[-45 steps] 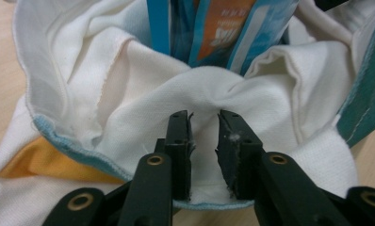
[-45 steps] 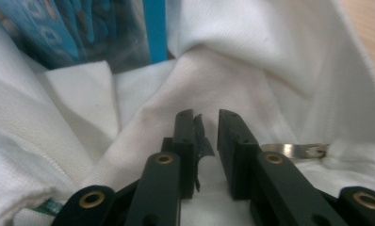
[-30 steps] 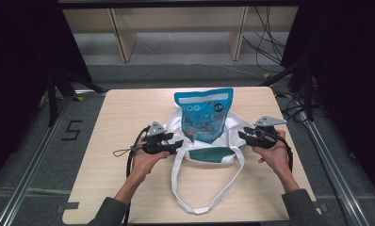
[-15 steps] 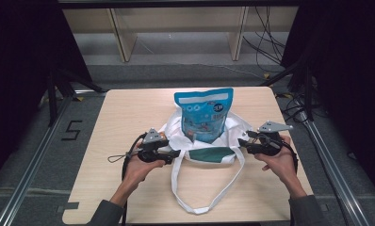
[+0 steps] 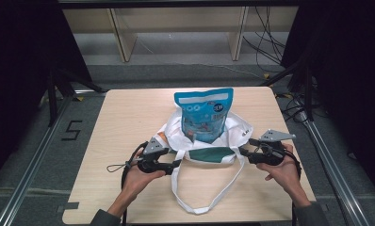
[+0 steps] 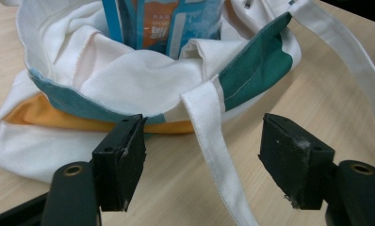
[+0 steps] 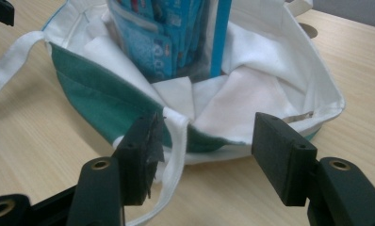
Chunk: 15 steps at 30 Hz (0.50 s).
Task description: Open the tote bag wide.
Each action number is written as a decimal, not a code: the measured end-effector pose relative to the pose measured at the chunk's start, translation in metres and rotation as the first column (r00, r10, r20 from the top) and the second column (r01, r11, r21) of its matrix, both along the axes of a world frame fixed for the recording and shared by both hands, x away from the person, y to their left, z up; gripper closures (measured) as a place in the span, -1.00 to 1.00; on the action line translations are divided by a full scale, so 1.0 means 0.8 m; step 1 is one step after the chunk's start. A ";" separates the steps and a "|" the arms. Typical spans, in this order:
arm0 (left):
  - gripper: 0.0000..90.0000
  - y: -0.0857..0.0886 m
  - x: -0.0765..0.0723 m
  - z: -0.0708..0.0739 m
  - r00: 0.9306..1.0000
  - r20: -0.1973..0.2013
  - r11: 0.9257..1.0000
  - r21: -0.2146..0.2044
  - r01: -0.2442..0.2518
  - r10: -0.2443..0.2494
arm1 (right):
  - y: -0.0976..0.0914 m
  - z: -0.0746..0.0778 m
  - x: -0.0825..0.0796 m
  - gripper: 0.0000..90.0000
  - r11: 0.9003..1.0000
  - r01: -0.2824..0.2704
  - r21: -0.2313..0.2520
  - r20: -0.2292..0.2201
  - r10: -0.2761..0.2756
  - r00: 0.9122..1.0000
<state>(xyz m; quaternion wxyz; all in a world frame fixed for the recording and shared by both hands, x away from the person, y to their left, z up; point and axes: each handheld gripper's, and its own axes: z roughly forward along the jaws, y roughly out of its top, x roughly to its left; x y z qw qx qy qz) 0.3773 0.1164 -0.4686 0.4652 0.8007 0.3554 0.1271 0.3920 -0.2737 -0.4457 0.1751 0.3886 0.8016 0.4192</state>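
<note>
Both grippers, left gripper (image 5: 176, 165) and right gripper (image 5: 242, 153), have just been opening, empty; the blue pouch (image 5: 204, 114) could topple toward twelve o'clock as the slack tote bag (image 5: 209, 154) sags.

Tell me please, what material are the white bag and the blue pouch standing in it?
The white bag looks like woven cotton canvas, matte: soft folds, stitched hems, flat webbing strap. The blue pouch looks like glossy printed plastic film: it shines and stands stiff, though laminated foil is possible.

The tote bag (image 6: 129, 80) is soft matt cloth; the blue pouch (image 5: 204, 115) glossy plastic; the table (image 5: 129, 122) smooth pale wood; the fingers (image 6: 122, 160) matt black.
</note>
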 end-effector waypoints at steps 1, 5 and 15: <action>-0.30 0.003 -0.001 0.001 1.000 0.001 0.999 0.031 0.020 -0.020 | 0.000 -0.002 -0.001 -0.05 1.000 -0.003 0.002 0.015 0.002 1.000; -0.31 0.007 -0.006 -0.002 1.000 0.003 1.000 0.020 0.010 -0.010 | -0.002 -0.004 -0.006 -0.06 1.000 -0.020 -0.019 0.033 0.021 0.999; -0.32 0.020 -0.021 -0.012 1.000 0.012 0.999 0.036 -0.005 0.004 | 0.001 -0.008 -0.024 -0.11 0.999 -0.030 -0.026 -0.003 0.030 1.000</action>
